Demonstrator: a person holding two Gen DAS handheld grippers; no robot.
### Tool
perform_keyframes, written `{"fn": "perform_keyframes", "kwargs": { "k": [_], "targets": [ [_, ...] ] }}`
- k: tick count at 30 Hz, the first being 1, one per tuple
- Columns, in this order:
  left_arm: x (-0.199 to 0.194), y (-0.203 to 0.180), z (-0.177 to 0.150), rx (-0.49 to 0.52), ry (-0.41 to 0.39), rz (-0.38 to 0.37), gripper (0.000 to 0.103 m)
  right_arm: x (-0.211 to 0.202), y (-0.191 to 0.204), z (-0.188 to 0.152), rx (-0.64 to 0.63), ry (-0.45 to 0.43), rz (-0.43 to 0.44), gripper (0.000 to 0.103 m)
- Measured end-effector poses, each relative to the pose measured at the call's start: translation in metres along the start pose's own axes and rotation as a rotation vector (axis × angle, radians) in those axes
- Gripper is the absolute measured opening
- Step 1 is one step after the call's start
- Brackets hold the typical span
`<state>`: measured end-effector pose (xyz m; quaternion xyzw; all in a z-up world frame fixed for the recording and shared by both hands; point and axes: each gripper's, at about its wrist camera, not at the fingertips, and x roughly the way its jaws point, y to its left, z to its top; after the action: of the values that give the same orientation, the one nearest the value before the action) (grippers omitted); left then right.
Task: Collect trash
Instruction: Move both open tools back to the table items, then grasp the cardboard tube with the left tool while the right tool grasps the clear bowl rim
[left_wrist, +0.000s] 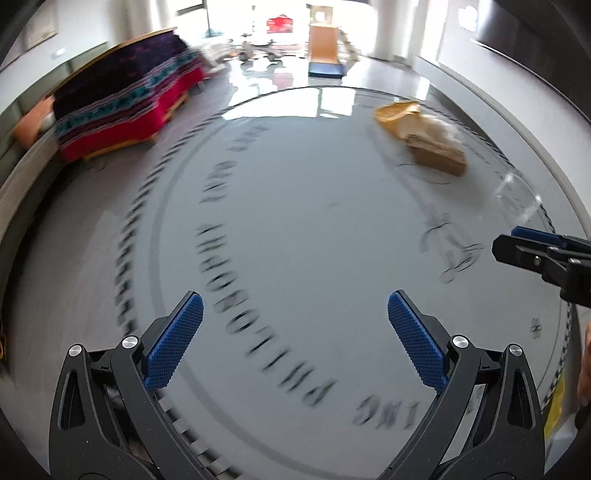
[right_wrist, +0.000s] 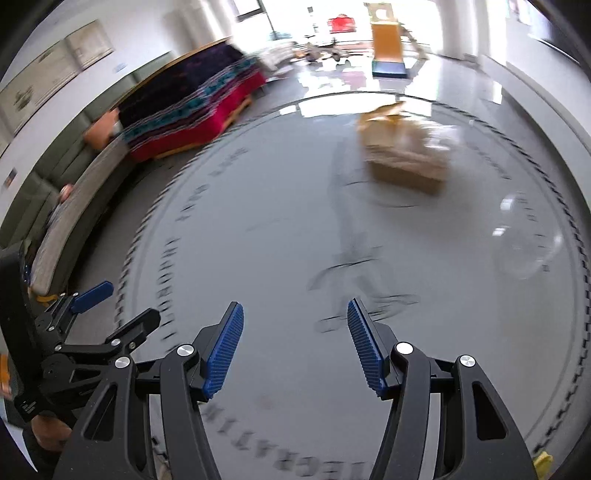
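Round table top (left_wrist: 295, 229): broad bare surface directly ahead of both grippers, printed lettering only, nothing raised in the middle. Left gripper (left_wrist: 295, 332): jaws spread wide, nothing between the pads, open path forward. Right gripper (right_wrist: 295, 347): jaws spread, gap unoccupied, open path forward.

Obstacles at the far right of the table: crumpled brown paper bag (left_wrist: 436, 149) (right_wrist: 406, 162) with yellow wrapper (left_wrist: 397, 114) just behind it; clear plastic cup (left_wrist: 517, 195) (right_wrist: 526, 240) nearer the right rim, apart from the bag.

Lateral clearance: the two grippers side by side, near each other.

Beyond the left rim: bench with patterned blanket (left_wrist: 125, 99), off the table.
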<state>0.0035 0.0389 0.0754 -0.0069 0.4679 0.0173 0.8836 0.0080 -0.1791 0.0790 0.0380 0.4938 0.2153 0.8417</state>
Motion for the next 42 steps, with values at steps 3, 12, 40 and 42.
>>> {"fn": "perform_keyframes", "kwargs": {
  "k": [3,12,40,42],
  "targets": [
    [0.014,-0.034,0.022,0.067,0.007,-0.02,0.097,-0.008,-0.04,0.012,0.048,-0.021,-0.045,0.06],
    [0.064,-0.129,0.08,0.275,0.044,-0.134,0.097,-0.03,-0.142,0.051,0.18,-0.046,-0.191,0.06],
    [0.189,-0.235,0.184,0.909,0.198,-0.268,0.097,0.028,-0.236,0.073,0.271,0.163,-0.22,0.007],
    [0.2,-0.236,0.187,0.913,0.221,-0.263,0.097,0.029,-0.232,0.073,0.264,0.16,-0.214,0.007]
  ]
}}
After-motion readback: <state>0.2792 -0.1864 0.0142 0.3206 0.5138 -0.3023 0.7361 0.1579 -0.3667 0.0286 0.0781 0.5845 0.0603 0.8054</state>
